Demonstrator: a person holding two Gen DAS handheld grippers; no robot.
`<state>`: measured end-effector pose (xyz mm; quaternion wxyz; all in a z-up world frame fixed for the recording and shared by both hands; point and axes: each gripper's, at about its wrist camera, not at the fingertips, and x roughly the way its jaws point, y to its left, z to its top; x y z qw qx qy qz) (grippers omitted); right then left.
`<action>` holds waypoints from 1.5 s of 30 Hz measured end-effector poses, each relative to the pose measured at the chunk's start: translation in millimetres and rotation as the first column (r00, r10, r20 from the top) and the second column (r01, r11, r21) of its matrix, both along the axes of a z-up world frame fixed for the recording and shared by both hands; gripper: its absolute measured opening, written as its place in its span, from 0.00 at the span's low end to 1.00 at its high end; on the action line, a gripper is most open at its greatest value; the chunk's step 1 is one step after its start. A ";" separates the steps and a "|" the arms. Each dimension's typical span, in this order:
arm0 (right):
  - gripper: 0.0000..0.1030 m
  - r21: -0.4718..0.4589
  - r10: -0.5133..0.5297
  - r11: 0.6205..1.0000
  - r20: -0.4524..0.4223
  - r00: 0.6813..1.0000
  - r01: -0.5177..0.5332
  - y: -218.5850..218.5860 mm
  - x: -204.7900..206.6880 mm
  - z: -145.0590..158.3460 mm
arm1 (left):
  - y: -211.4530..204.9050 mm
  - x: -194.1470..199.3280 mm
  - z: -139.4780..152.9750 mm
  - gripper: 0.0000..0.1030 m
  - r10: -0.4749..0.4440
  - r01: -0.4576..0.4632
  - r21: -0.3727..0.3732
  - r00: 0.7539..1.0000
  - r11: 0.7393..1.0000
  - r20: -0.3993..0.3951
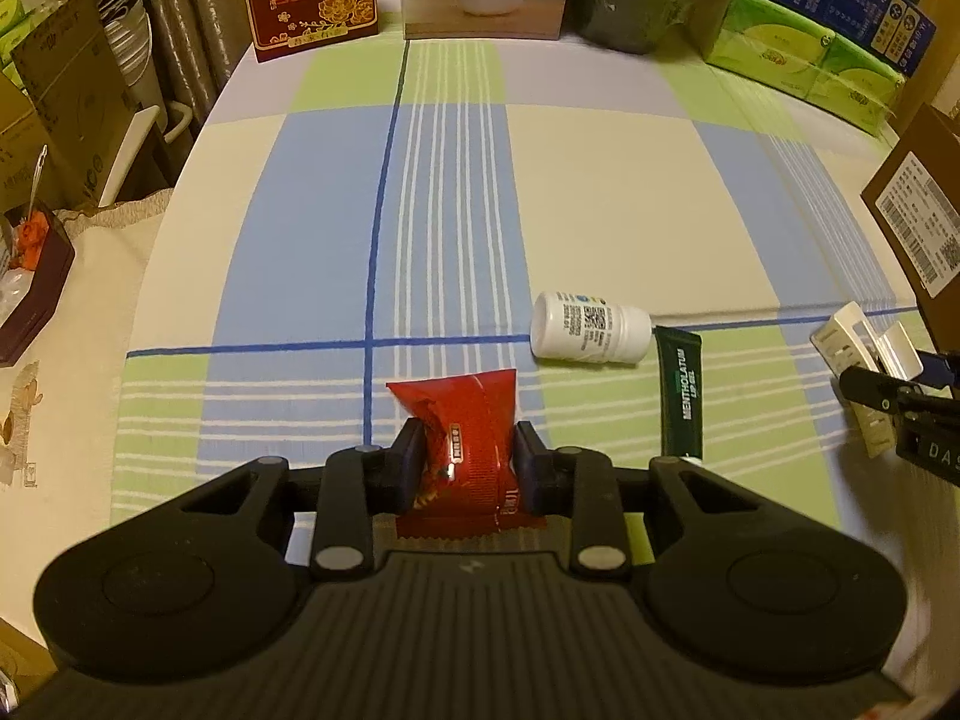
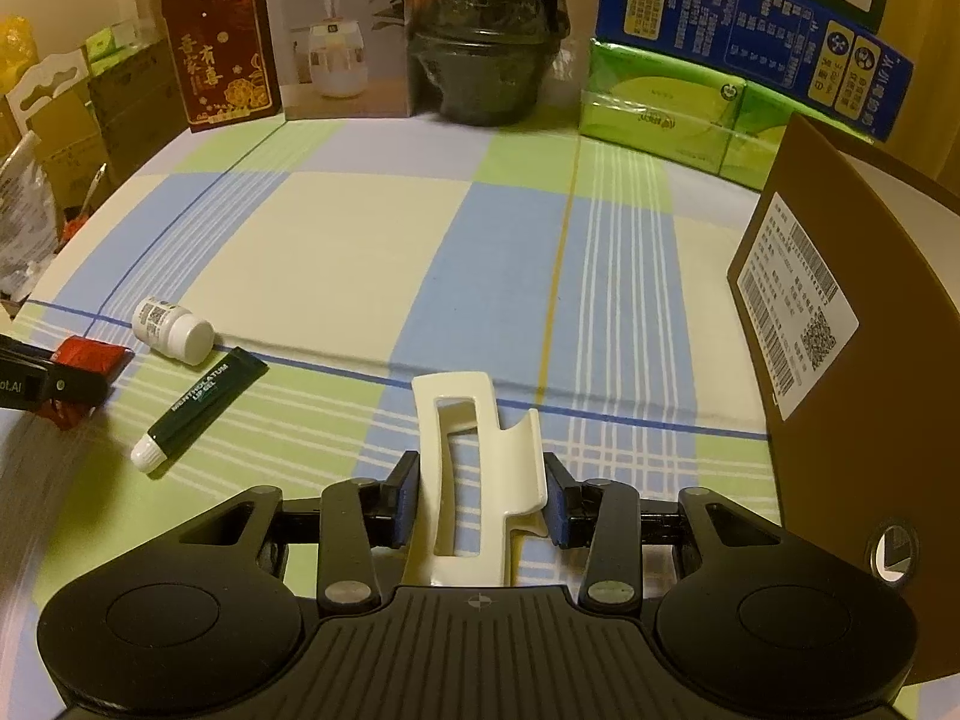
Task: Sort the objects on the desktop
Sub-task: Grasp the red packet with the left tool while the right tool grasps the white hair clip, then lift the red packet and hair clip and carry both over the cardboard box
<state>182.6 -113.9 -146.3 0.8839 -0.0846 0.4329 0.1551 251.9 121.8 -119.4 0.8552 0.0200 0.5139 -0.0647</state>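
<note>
Left gripper (image 1: 465,459) clamped on red snack packet (image 1: 462,420), lower centre: light, crinkly, slippery; mid-body hold suits. Right gripper (image 2: 480,495) clamped on stiff white hair clip (image 2: 465,468).

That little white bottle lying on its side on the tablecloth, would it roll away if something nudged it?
Probably. The white bottle is round and lies on its side on the tablecloth, so a sideways nudge would likely roll it. The green lip gel tube close to its cap might stop it that way. It looks like small, stiff plastic, so probably light and unlikely to crush.
</note>
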 end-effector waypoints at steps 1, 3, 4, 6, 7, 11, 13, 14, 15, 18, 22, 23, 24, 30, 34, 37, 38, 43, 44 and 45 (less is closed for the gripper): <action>0.37 0.005 0.001 1.000 -0.003 1.000 -0.001 -0.8 -1.2 0.5 | -0.5 -1.0 0.1 0.25 -0.001 0.001 0.001 1.000 1.000 -0.002; 0.37 0.021 -0.001 1.000 -0.011 1.000 0.001 -2.7 -3.9 1.4 | -1.6 -4.6 0.6 0.25 -0.004 0.004 0.002 1.000 1.000 -0.006; 0.37 0.030 -0.003 1.000 -0.016 1.000 0.003 -3.8 -5.8 1.9 | -2.4 -6.5 0.7 0.25 -0.006 0.006 0.003 1.000 1.000 -0.008; 0.37 0.043 -0.002 0.999 -0.021 1.000 0.003 -6.0 -10.3 3.8 | -4.4 -12.2 1.3 0.25 -0.013 0.013 0.007 1.000 1.000 -0.012; 0.37 0.051 0.000 0.999 -0.023 1.000 0.001 -7.1 -13.3 5.6 | -4.8 -15.1 1.5 0.25 -0.015 0.015 0.008 1.000 1.000 -0.014; 0.37 0.085 0.010 0.996 -0.018 1.000 -0.009 -13.0 -25.3 15.5 | -6.7 -30.9 3.2 0.25 -0.026 0.026 -0.009 0.999 1.000 -0.027; 0.37 0.113 0.010 0.994 -0.020 1.000 -0.008 -17.6 -31.9 21.9 | -8.9 -39.1 4.4 0.25 -0.035 0.035 -0.008 0.999 0.999 -0.030; 0.37 0.127 0.010 0.992 -0.023 1.000 -0.007 -20.3 -35.2 25.2 | -10.4 -44.6 5.8 0.25 -0.040 0.040 -0.011 0.999 0.999 -0.030; 0.37 0.138 0.010 0.990 -0.023 1.000 -0.007 -22.4 -38.6 28.7 | -11.3 -49.3 7.5 0.25 -0.043 0.043 -0.016 0.999 0.999 -0.031; 0.37 0.167 0.022 0.986 -0.014 1.000 -0.019 -29.1 -51.3 41.8 | -15.8 -64.9 17.6 0.25 -0.056 0.055 -0.042 0.998 0.998 -0.020; 0.37 0.198 0.031 0.980 0.003 1.000 -0.030 -41.3 -67.6 59.9 | -28.1 -84.1 37.0 0.25 -0.088 0.089 -0.072 0.996 0.993 0.014; 0.37 0.205 0.030 0.978 0.007 1.000 -0.031 -45.1 -70.7 64.2 | -32.8 -88.6 43.3 0.25 -0.098 0.100 -0.083 0.995 0.992 0.026; 0.37 0.211 0.028 0.977 0.012 1.000 -0.030 -49.2 -74.1 68.3 | -37.0 -91.9 48.6 0.25 -0.106 0.109 -0.091 0.994 0.990 0.037; 0.37 0.237 -0.012 0.972 0.038 0.999 0.003 -85.1 -92.4 93.5 | -77.1 -110.8 81.8 0.25 -0.183 0.197 -0.137 0.977 0.971 0.113; 0.37 0.251 -0.052 0.967 0.068 0.996 0.033 -115.8 -101.1 111.5 | -112.0 -119.3 98.1 0.25 -0.243 0.266 -0.154 0.958 0.952 0.151; 0.37 0.256 -0.093 0.964 0.085 0.992 0.069 -142.5 -106.2 122.2 | -140.2 -124.0 108.7 0.25 -0.289 0.318 -0.163 0.940 0.934 0.179; 0.37 0.257 -0.106 0.963 0.088 0.990 0.081 -151.0 -107.8 125.0 | -148.1 -124.8 110.5 0.25 -0.301 0.331 -0.165 0.936 0.929 0.185; 0.37 0.263 -0.171 0.955 0.108 0.979 0.138 -197.4 -109.9 138.2 | -194.9 -125.1 121.3 0.25 -0.356 0.395 -0.179 0.910 0.901 0.214; 0.37 0.264 -0.181 0.953 0.112 0.977 0.146 -205.7 -108.4 140.7 | -205.9 -124.6 122.9 0.25 -0.368 0.408 -0.182 0.904 0.895 0.219; 0.37 0.265 -0.191 0.952 0.116 0.975 0.155 -214.3 -107.2 142.9 | -214.9 -123.7 124.9 0.25 -0.377 0.419 -0.183 0.898 0.889 0.226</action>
